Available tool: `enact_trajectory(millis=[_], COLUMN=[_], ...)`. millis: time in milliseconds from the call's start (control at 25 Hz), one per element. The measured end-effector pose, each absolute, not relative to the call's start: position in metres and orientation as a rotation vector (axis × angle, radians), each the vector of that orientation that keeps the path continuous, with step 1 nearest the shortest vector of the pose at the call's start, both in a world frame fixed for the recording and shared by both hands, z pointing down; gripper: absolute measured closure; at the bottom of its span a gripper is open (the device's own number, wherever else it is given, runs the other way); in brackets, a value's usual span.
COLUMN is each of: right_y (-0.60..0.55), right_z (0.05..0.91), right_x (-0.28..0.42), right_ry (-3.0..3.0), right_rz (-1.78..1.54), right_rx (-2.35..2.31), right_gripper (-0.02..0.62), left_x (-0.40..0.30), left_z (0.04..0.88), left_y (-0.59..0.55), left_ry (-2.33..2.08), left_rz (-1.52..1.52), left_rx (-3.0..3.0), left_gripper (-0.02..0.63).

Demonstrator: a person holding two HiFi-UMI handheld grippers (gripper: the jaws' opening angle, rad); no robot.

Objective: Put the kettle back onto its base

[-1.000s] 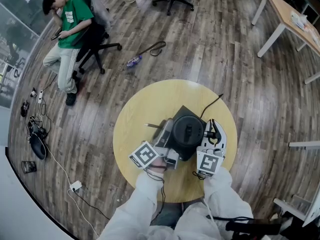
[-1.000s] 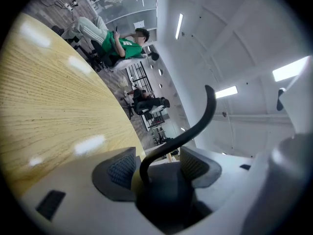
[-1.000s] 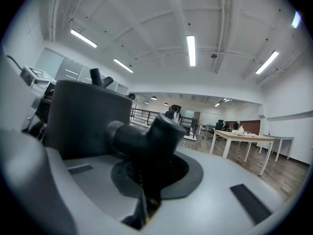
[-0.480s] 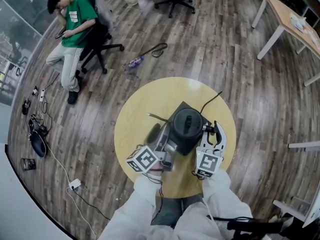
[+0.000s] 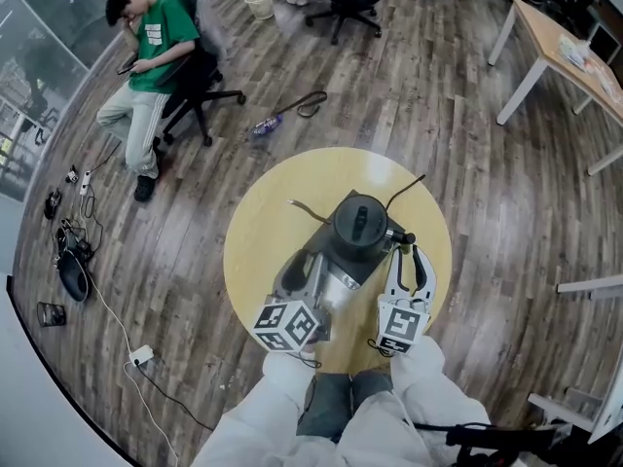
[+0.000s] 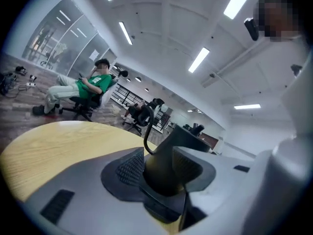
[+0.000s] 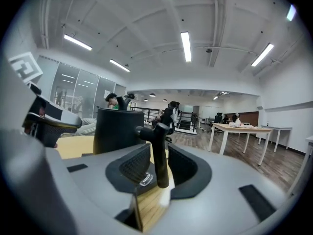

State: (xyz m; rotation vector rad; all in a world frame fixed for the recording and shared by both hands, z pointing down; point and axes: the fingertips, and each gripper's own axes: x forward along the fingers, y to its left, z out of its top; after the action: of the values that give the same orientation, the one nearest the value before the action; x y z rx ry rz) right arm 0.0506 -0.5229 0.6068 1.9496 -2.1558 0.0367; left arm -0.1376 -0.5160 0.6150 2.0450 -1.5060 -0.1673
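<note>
A black kettle (image 5: 358, 224) stands over the far part of a flat black base (image 5: 336, 253) on the round yellow table (image 5: 263, 251). Whether it rests on the base is hidden. In the right gripper view the kettle (image 7: 115, 131) is left of its thin upright handle (image 7: 156, 146), and my right gripper (image 5: 401, 256) (image 7: 157, 173) is shut on that handle. My left gripper (image 5: 326, 270) (image 6: 165, 180) is rolled over. Its jaws are closing, with the near corner of the base (image 6: 183, 141) wedged between the pads. A cord (image 6: 145, 129) curls up beside it.
A second cord (image 5: 407, 188) trails off the table's far side. A person in green (image 5: 146, 56) sits on a chair at the far left, with cables (image 5: 68, 251) on the floor. A bottle (image 5: 263, 123) lies on the floor; a wooden desk (image 5: 574, 47) stands at the right.
The kettle and both grippers have shifted away across the table. The left gripper has rolled, its marker cube has dropped back towards me, and its jaws have narrowed.
</note>
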Motion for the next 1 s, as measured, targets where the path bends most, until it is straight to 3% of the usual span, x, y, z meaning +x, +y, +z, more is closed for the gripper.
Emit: enact_trajectory(millis=[360, 560, 720, 1000], right_y=[-0.467, -0.422, -0.396, -0.367], right_z=[0.586, 0.569, 0.563, 0.561], right_x=[0.037, 0.028, 0.026, 0.040], right_ry=[-2.223, -2.286, -2.295, -2.332], right_rz=[0.183, 0.211, 0.224, 0.301], right_rx=[1.834, 1.698, 1.638, 1.595], right_gripper=[0.495, 0.499, 0.575, 0.583], left_x=[-0.124, -0.109, -0.106, -0.089], left_z=[0.587, 0.565, 0.555, 0.557], left_y=[-0.452, -0.397, -0.362, -0.327], left_ry=[-1.541, -1.539, -1.558, -1.554], left_rz=[-0.076, -0.029, -0.022, -0.002], left_rx=[2.068, 2.092, 2.084, 2.059], left_gripper=[0.563, 0.581, 0.581, 0.600])
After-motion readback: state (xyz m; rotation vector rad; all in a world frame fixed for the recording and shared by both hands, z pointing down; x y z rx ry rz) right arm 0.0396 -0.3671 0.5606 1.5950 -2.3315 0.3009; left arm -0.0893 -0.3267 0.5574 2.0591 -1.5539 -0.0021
